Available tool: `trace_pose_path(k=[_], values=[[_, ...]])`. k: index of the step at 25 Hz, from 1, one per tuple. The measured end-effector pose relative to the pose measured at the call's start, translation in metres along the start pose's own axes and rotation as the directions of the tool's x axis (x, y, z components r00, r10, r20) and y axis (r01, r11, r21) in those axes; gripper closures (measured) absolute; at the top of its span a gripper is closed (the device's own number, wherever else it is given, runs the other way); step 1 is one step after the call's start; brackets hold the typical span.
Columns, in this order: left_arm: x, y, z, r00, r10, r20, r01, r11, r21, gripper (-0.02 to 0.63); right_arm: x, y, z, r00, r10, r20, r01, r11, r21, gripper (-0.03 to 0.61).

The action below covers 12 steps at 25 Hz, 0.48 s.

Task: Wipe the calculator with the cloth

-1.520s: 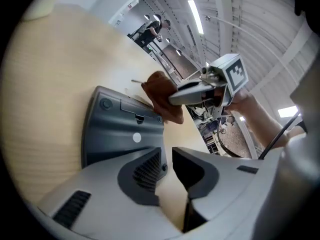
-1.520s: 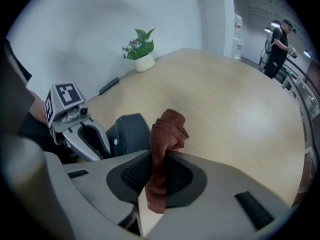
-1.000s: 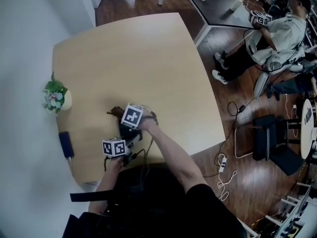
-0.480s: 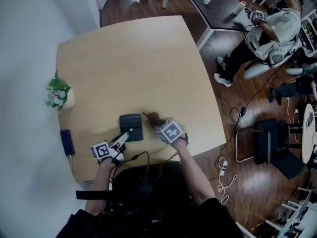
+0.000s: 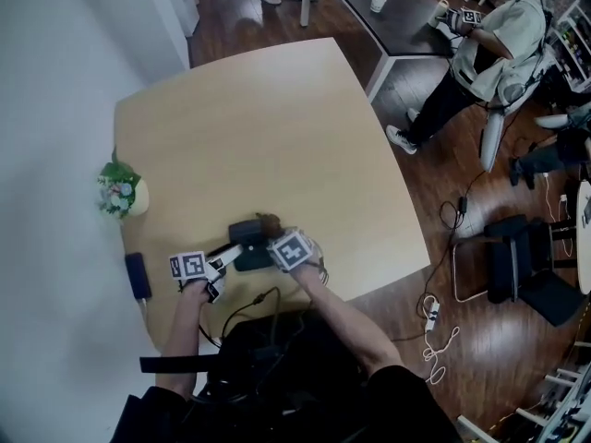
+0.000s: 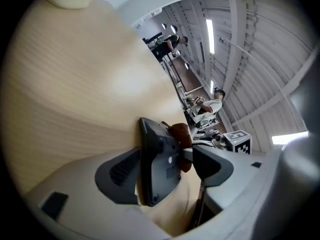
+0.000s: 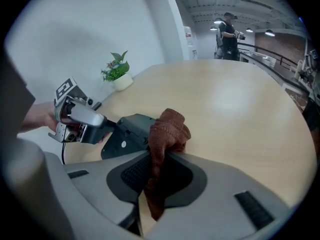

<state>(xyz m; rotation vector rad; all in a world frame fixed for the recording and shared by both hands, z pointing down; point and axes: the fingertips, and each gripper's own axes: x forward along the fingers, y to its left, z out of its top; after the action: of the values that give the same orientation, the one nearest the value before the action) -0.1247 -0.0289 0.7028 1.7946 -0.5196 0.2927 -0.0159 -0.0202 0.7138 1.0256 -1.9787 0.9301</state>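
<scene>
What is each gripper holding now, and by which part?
The right gripper pinches the brown cloth at its bunched middle. The left gripper holds nothing: its jaws are opening with the calculator between them.

Left tongs [image 6: 167, 170] opening around calculator [image 6: 156, 156]; cloth [image 7: 167, 131] returned.

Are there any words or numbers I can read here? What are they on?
No words or numbers can be read.
Marker cubes: only black-and-white square patterns, no letters.
Calculator: no legible print on the side that shows.
</scene>
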Motion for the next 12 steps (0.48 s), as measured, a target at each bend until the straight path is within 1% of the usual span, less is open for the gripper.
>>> trace_pose_path(k=[2,3,4,5,6,7,9,10,11,12], values=[[0.004,-0.001,0.003,1.0,-0.022,0.016,0.022,0.999,-0.038,0.291,0.003,0.001,0.007,1.0,-0.001,0.017,0.001,1.0,-0.017,0.518],[0.003,-0.002,0.006,0.998,-0.054,0.033,0.056,0.997,-0.059,0.291,0.003,-0.001,0.01,1.0,-0.003,0.02,0.003,1.0,-0.025,0.518],[0.001,-0.007,0.008,0.992,-0.112,0.054,0.116,0.99,-0.085,0.291,0.003,-0.003,0.01,1.0,-0.006,0.018,0.006,1.0,-0.025,0.52],[-0.003,-0.015,0.01,0.979,-0.187,0.083,0.196,0.974,-0.115,0.29,0.003,-0.005,0.01,1.0,-0.006,0.016,0.006,1.0,-0.021,0.52],[-0.01,-0.025,0.014,0.957,-0.263,0.12,0.278,0.951,-0.135,0.295,0.003,-0.006,0.011,1.0,0.001,0.017,-0.001,1.0,-0.017,0.52],[-0.018,-0.036,0.019,0.929,-0.334,0.16,0.357,0.924,-0.139,0.298,0.004,-0.005,0.011,1.0,0.017,0.021,-0.016,1.0,-0.013,0.52],[-0.029,-0.06,0.031,0.859,-0.46,0.223,0.491,0.864,-0.11,0.36,0.007,0.0,0.013,0.997,0.068,0.033,-0.068,0.998,-0.015,0.518],[-0.029,-0.074,0.035,0.828,-0.508,0.238,0.54,0.837,-0.091,0.36,0.009,0.003,0.015,0.995,0.091,0.044,-0.09,0.996,-0.027,0.518],[-0.025,-0.086,0.037,0.804,-0.544,0.241,0.575,0.815,-0.075,0.371,0.01,0.003,0.018,0.992,0.107,0.059,-0.105,0.994,-0.042,0.517],[-0.017,-0.098,0.038,0.787,-0.571,0.232,0.599,0.798,-0.066,0.373,0.01,0.002,0.02,0.99,0.119,0.072,-0.116,0.992,-0.049,0.517]])
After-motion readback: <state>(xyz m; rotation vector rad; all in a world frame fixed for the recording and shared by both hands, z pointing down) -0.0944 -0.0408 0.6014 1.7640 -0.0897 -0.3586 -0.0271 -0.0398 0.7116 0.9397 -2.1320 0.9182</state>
